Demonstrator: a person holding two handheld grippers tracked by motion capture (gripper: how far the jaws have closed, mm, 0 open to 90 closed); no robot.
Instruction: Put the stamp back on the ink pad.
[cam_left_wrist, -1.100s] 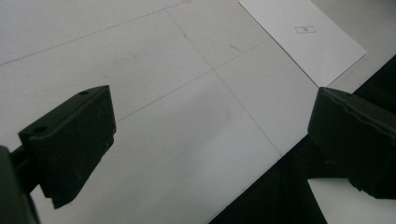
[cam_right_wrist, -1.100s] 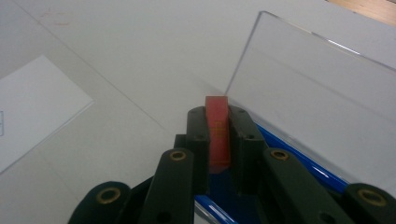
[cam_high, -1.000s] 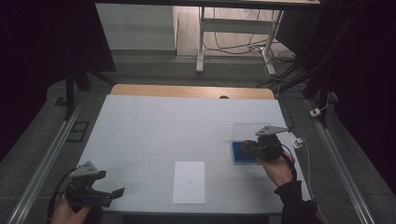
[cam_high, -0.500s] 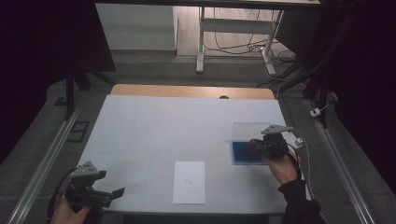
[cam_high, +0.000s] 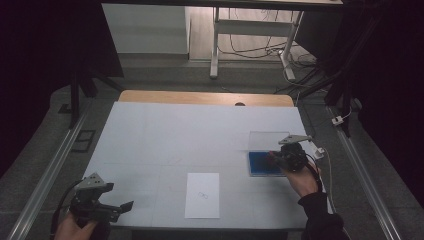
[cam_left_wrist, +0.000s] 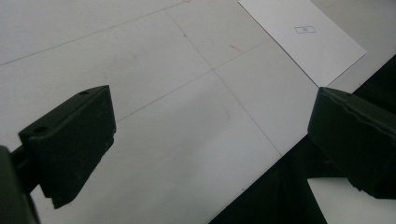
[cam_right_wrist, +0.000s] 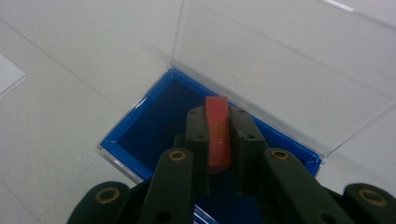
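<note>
Change: the right gripper has shifted from 9 o'clock of the box to stand over its blue well; the left gripper is as it was a second ago. Judgement: the stamp is at the point of being set into the box, or has only just been lifted from it; which of the two cannot be told.

Near, 7 o'clock of the table:
- Left gripper, 1. Jaws wide apart, nothing between them, idle over the near table edge.

Near centre, 6 o'clock:
- Paper sheet, 1. Flat, small printed mark at its middle.

Middle, 4 o'clock:
- Right gripper, 1. Jaws clamped on the stamp.
- Red stamp, 1. Upright between the jaws, over the well.
- Box, 1. Blue tray, open.
- Clear lid, 1. Standing up at the tray's far edge.
</note>
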